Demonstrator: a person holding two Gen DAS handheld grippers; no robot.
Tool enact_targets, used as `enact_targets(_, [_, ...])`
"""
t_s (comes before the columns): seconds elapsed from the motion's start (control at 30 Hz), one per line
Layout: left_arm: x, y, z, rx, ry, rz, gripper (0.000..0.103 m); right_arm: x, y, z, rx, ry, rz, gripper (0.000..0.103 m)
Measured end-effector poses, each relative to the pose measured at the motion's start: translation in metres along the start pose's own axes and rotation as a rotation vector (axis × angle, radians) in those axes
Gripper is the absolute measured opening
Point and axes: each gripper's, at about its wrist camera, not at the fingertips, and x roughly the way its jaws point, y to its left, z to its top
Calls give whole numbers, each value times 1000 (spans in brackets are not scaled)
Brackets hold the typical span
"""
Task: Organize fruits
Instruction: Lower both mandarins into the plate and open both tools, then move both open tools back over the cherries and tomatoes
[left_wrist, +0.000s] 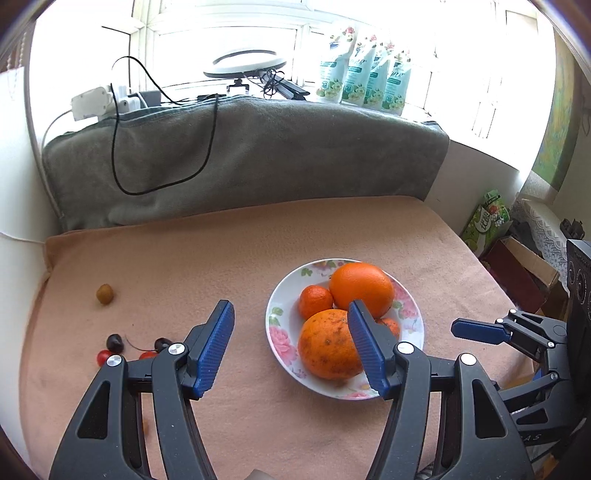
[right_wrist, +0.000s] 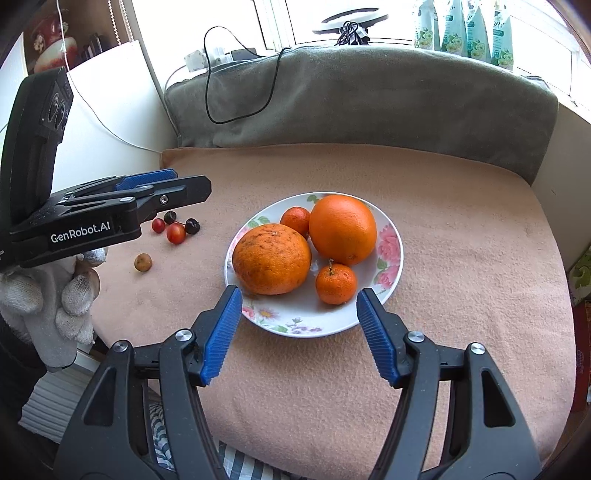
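We held both grippers parted and empty. The cherries (right_wrist: 175, 227) lay loose left of the plate (right_wrist: 391, 273), nearer the left gripper (left_wrist: 291, 347) than the right gripper (right_wrist: 299, 332).

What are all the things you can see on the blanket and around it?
Round orange citrus fruits: four, two big and two small, in the plate.
White floral ceramic plate: one, middle of the blanket.
Small red and dark cherries: about four, on the blanket left of the plate.
Small brownish round fruit: one, near the cherries.
Peach fleece blanket: one, covers the surface.
Grey folded towel: one, behind the blanket.
Teal flowered pouches: four, on the windowsill.
White-gloved hand: one, holds the left tongs.
Left tongs: blue pads, open, empty.
Right tongs: blue pads, open, empty.
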Motion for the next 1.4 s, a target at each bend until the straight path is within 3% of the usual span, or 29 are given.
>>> enact_targets(0.37, [-53,66,-41,-122,1,76,63,-41,50,-13,-51,-71,24,68])
enact_targets(0.43, [-59,82,-48,-156,4,82,63,-40,59,-13,-46,-72,51,69])
enact_targets(0.47, [-61,89,-52,-169,8,86,63,-38,63,-11,-39,-70,64,77])
enact_targets(0.53, [-62,102,-59,-185,9,104,61,-33,72,-9,-31,-74,76,82])
enact_targets(0.63, [-56,122,-68,-205,34,115,52,-25,89,-4,-57,-79,90,82])
enact_targets(0.73, [-51,141,-75,-243,39,115,52,-11,106,4,-88,-73,122,82])
enact_targets(0.9, [-43,160,-82,-231,30,151,52,26,128,20,-126,-36,136,82])
enact_targets(1.2, [-7,185,-86,-246,61,114,52,98,129,56,-82,112,217,81])
enact_targets(1.4, [12,193,-87,-244,92,82,46,147,116,86,47,247,295,66])
